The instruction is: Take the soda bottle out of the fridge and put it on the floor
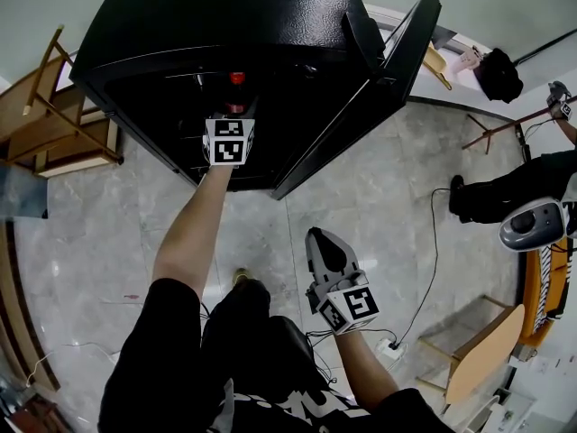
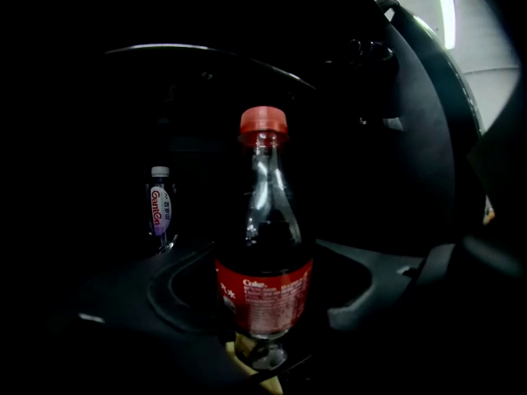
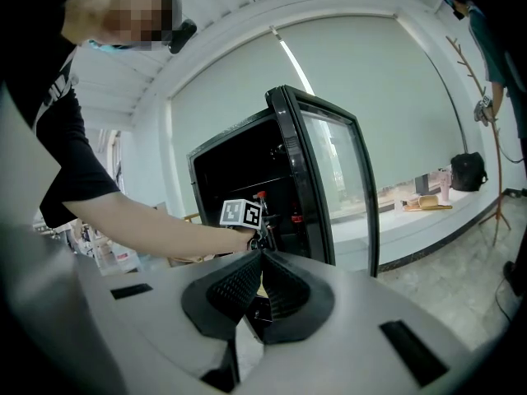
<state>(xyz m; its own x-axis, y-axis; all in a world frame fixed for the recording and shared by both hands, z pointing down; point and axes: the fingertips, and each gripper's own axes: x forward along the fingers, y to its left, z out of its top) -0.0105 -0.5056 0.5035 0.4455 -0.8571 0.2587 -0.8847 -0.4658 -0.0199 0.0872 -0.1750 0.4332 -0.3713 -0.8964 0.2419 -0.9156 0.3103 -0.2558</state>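
Red-capped soda bottle [image 2: 263,245] stands between the left tool's [image 2: 265,299] parted jaws inside the fridge [image 1: 225,16]; right tool [image 3: 260,255] clenched, empty

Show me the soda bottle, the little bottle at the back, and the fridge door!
soda bottle [image 2: 263,290]: left gripper view, red label.
little bottle [image 2: 160,210]: left gripper view, its label.
fridge door [image 1: 383,79]: head view, black frame.

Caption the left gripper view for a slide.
Left gripper, jaws apart, flanks the red-capped soda bottle in the fridge; smaller bottle behind.
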